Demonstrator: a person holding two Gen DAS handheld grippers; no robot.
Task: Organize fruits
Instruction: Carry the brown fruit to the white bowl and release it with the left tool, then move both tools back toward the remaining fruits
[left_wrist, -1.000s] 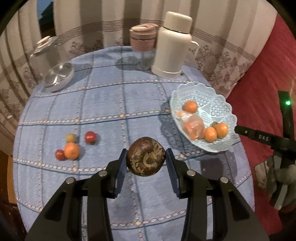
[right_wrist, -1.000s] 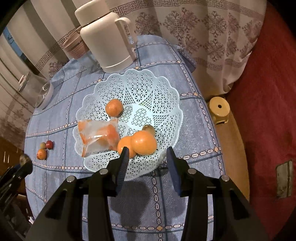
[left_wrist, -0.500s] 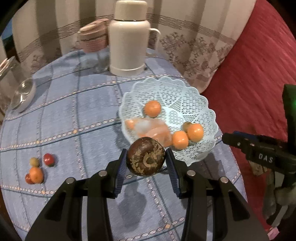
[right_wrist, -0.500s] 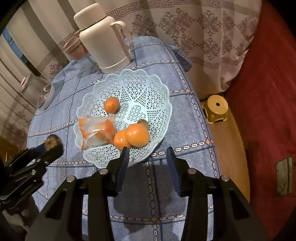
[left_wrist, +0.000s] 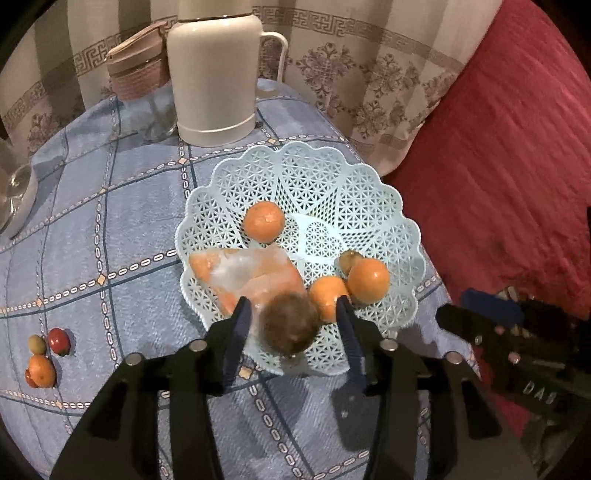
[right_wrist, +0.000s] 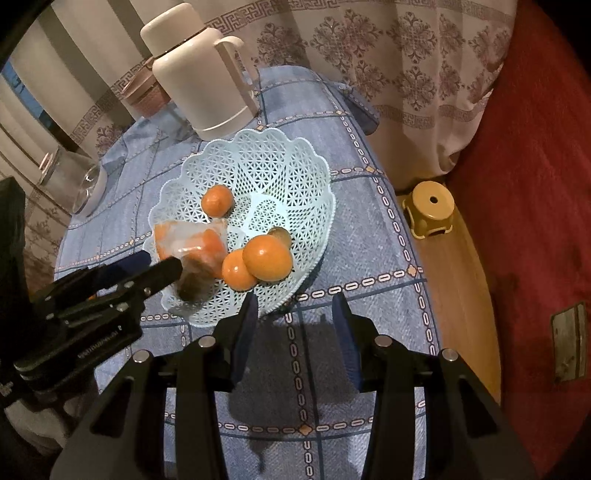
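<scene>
A pale blue lattice basket (left_wrist: 295, 151) holds three oranges (left_wrist: 264, 221), a small brownish fruit and a clear bag of orange pieces (left_wrist: 247, 273). My left gripper (left_wrist: 291, 314) hovers over the basket's near rim with its jaws opening. A round brown fruit (left_wrist: 290, 325) sits blurred between them, a gap on each side, no pad touching it. From the right wrist view the same fruit (right_wrist: 192, 286) lies just inside the basket (right_wrist: 258, 136). My right gripper (right_wrist: 293, 314) is open with nothing in it, above the cloth in front of the basket.
An orange fruit (left_wrist: 40, 369), a red one (left_wrist: 59, 340) and a greenish one (left_wrist: 37, 344) lie on the blue cloth at far left. A white thermos (left_wrist: 214, 74) and pink-lidded jar (left_wrist: 138, 81) stand behind the basket. A yellow stool (right_wrist: 430, 208) stands on the floor at right.
The left gripper carried the brown fruit rightwards from over the cloth to the basket's near rim, then its jaws widened and let go. The right gripper stayed put.
</scene>
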